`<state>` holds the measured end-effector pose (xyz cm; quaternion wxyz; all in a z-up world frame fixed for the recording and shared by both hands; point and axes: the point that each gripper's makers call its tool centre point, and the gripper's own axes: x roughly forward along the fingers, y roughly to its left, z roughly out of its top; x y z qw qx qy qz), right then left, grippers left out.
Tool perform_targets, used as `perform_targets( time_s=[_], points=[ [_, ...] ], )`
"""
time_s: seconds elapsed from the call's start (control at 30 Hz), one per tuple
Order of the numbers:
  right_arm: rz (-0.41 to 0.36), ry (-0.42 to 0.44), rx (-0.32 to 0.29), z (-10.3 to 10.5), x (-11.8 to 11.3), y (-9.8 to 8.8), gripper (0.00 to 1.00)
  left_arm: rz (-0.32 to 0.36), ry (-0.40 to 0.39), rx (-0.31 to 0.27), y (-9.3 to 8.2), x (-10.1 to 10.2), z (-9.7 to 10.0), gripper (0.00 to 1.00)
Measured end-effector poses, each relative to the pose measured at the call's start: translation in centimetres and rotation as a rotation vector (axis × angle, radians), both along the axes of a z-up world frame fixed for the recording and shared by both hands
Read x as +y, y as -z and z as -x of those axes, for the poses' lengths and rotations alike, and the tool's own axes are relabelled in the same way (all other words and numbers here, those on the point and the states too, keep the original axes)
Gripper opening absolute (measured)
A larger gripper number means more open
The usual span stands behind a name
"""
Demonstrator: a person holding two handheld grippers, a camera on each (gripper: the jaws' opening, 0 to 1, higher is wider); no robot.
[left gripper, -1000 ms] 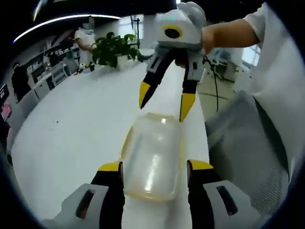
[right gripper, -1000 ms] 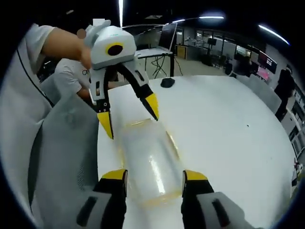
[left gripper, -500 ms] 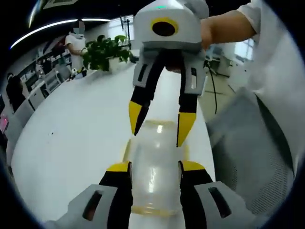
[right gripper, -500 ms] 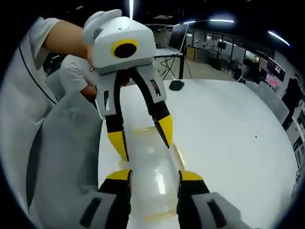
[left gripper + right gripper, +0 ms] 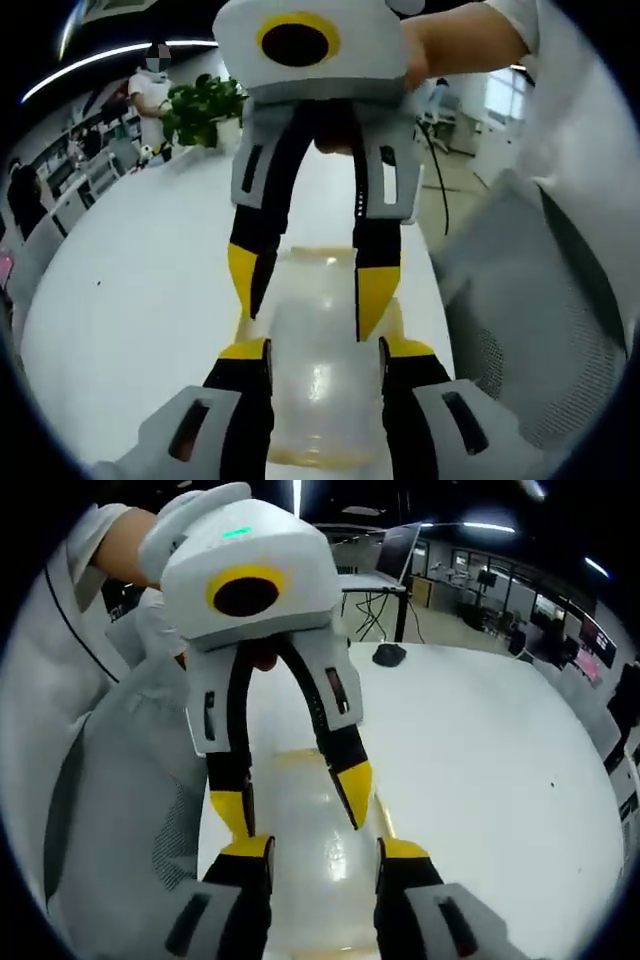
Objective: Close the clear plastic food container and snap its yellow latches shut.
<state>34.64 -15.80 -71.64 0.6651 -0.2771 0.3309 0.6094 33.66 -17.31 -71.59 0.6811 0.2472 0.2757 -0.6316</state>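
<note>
The clear plastic container with a yellowish rim lies lengthwise on the white table. My left gripper has its jaws pressed against the container's two long sides at the near end. My right gripper comes in from above, facing it, with its yellow fingertips straddling the far end. In the right gripper view the container sits between my right gripper's jaws, which touch its sides. There my left gripper clasps the far half. The latches are hidden behind the jaws.
A grey mesh chair stands at the table's edge, close beside the container, and a person's sleeve and hand hold each gripper. A potted plant and a person stand at the table's far end. A small black object lies further along the table.
Both grippers have come closer to one another along the container. The left jaws narrowed from a wide stance onto its sides; the right jaws closed in slightly too.
</note>
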Motion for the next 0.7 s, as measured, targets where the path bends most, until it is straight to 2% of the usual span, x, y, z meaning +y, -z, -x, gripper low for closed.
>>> perform_targets(
  time_s=[0.13,0.17,0.23,0.37,0.47,0.53,0.7],
  points=[
    [0.020,-0.006,-0.003,-0.3,0.0,0.5,0.42,-0.001,0.012,-0.013,0.2,-0.3,0.7,0.46],
    [0.024,0.002,0.004,-0.4,0.0,0.6,0.44,0.002,0.023,-0.036,0.2,-0.4,0.7,0.47],
    [0.027,0.005,0.010,-0.6,-0.1,0.7,0.48,0.019,0.024,-0.028,0.0,-0.6,1.1,0.48],
    [0.042,-0.006,0.004,-1.0,-0.3,1.0,0.53,-0.011,0.029,-0.062,0.3,-0.5,1.2,0.51],
    [0.067,-0.025,0.011,-1.1,-0.5,1.3,0.53,-0.029,0.024,-0.088,0.5,-0.2,1.1,0.54],
    [0.079,-0.037,0.014,-1.1,-0.6,1.6,0.55,-0.065,0.020,-0.135,0.8,0.1,0.6,0.57],
    [0.099,-0.041,0.023,-1.8,-0.5,1.6,0.62,-0.115,0.014,-0.148,1.8,0.6,0.4,0.60]
  ],
)
